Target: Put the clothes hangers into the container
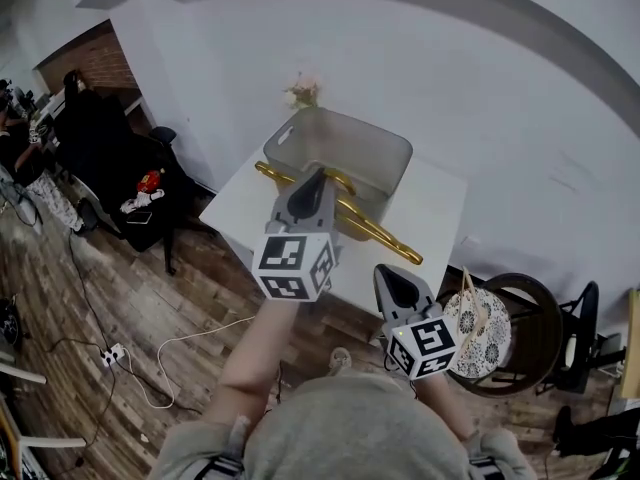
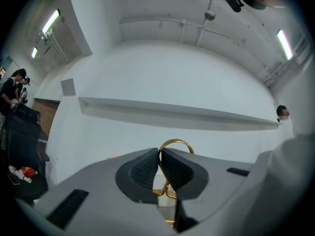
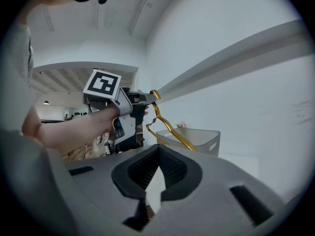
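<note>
A gold metal clothes hanger (image 1: pixel 375 230) hangs in the air over the front of the white table (image 1: pixel 432 206). My left gripper (image 1: pixel 318 178) is shut on its neck, just below the hook (image 2: pixel 175 143). In the left gripper view only the hook and a bit of wire show past the closed pads. Behind it stands the grey plastic container (image 1: pixel 352 148), open at the top. In the right gripper view the hanger (image 3: pixel 171 130) slants down in front of the container (image 3: pixel 196 139). My right gripper (image 1: pixel 392 276) is low at the table's near right corner, shut with nothing in it.
A small bunch of flowers (image 1: pixel 303 92) stands behind the container against the white wall. A round patterned stool (image 1: pixel 478 326) and a dark chair (image 1: pixel 535 340) stand right of the table. Black chairs (image 1: pixel 120 158), a person and floor cables (image 1: pixel 150 358) are at the left.
</note>
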### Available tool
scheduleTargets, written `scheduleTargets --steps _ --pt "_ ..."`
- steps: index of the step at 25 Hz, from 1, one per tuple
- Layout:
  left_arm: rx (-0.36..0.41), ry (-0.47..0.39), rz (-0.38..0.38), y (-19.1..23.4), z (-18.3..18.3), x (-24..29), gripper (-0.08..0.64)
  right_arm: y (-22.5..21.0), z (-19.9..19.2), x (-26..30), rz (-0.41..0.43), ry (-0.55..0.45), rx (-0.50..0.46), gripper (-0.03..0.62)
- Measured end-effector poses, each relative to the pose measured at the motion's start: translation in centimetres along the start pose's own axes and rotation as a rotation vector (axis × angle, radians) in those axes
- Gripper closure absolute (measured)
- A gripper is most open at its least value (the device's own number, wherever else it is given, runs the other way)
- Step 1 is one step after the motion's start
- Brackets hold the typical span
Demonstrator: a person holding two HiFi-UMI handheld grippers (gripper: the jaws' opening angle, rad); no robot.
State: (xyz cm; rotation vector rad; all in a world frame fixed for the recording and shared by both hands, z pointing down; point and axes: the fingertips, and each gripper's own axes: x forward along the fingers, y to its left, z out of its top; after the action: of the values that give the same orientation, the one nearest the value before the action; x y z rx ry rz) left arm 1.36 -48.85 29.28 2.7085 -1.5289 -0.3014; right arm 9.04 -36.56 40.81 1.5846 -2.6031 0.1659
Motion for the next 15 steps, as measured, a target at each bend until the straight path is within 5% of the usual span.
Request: scheduleTargets --steps 15 --pt "-0.06 0.002 0.017 3.0 -1.7 9.2 0.539 -5.4 -0.1 6.2 0.028 0.016 0.007 0.595"
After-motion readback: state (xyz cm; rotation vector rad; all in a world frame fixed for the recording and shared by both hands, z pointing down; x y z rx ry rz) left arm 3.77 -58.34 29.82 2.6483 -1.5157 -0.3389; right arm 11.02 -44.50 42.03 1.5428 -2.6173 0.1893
